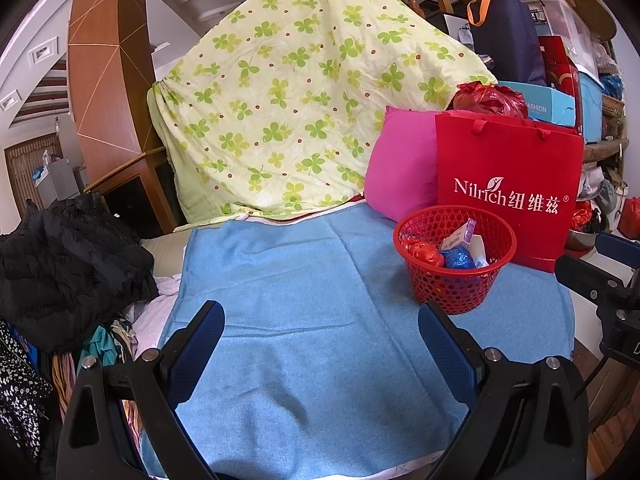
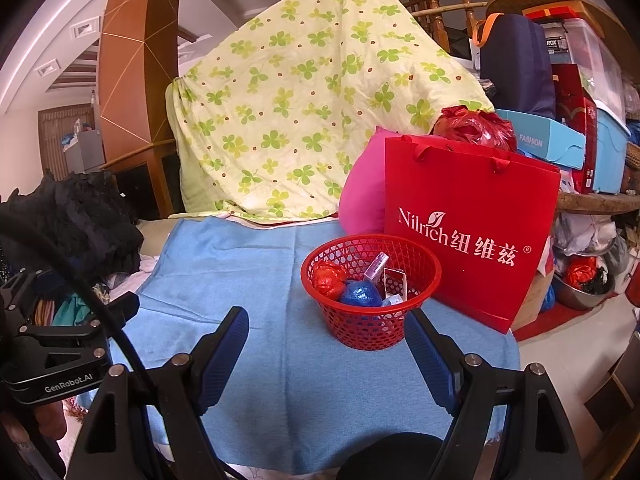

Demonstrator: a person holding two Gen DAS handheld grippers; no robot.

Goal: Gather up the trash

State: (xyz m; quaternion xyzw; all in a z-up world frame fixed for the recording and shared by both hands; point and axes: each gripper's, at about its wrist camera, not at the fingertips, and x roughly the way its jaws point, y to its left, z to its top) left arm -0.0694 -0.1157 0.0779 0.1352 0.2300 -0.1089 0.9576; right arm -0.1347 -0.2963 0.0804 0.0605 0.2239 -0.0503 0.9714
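Left gripper nearest, blue-padded fingers spread wide, nothing between them, over light blue woven cloth. Right gripper likewise wide apart, holding nothing. Just beyond, right: red perforated plastic basket on cloth, holding crumpled red ball, crumpled blue ball, small cartons. Behind basket: red paper shopping bag, pink cushion. Far: clover-print quilt.

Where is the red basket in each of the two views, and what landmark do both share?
Left wrist: red basket right of centre, on the blue cloth.
Right wrist: basket near centre, just above the fingertips.
Shared landmark: red Nilrich bag behind it.
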